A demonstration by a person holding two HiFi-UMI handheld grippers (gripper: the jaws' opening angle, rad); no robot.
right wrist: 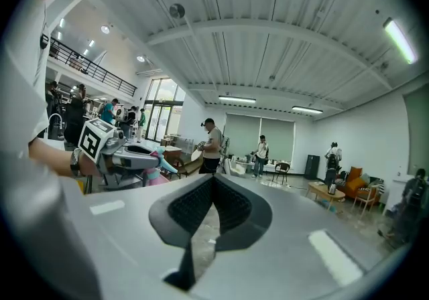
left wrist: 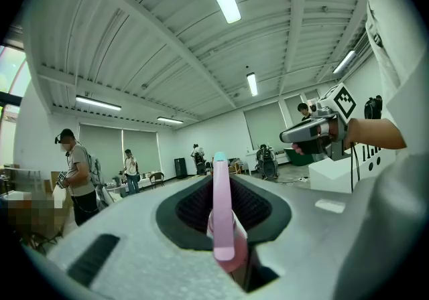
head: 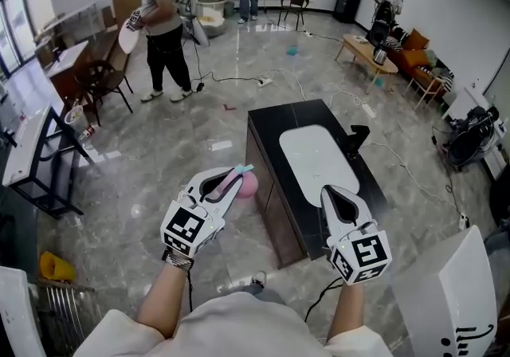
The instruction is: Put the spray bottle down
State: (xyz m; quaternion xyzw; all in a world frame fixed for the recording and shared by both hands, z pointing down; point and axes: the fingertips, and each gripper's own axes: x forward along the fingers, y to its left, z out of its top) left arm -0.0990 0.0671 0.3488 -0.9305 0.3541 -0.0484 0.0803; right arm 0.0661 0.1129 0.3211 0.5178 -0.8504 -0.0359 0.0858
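Head view first: our left gripper point(head: 233, 181) has its fingers closed on the pink spray bottle point(head: 249, 185), a smooth rounded plastic thing with a teal nozzle. It's up in the air over the glossy grey marble-look floor point(head: 159, 156), just left of the black boxy desk point(head: 271, 120). Our right gripper point(head: 338, 194) hangs over the desk's near end, beside a smooth white pad point(head: 312, 158) with rounded corners.

Left gripper view: the ribbed dark fingers point(left wrist: 194, 205) sit partly apart, pinching the bottle's slim pink neck upright between them.

Right gripper view: the fingers are pressed together at the tips, and we see nothing between them.
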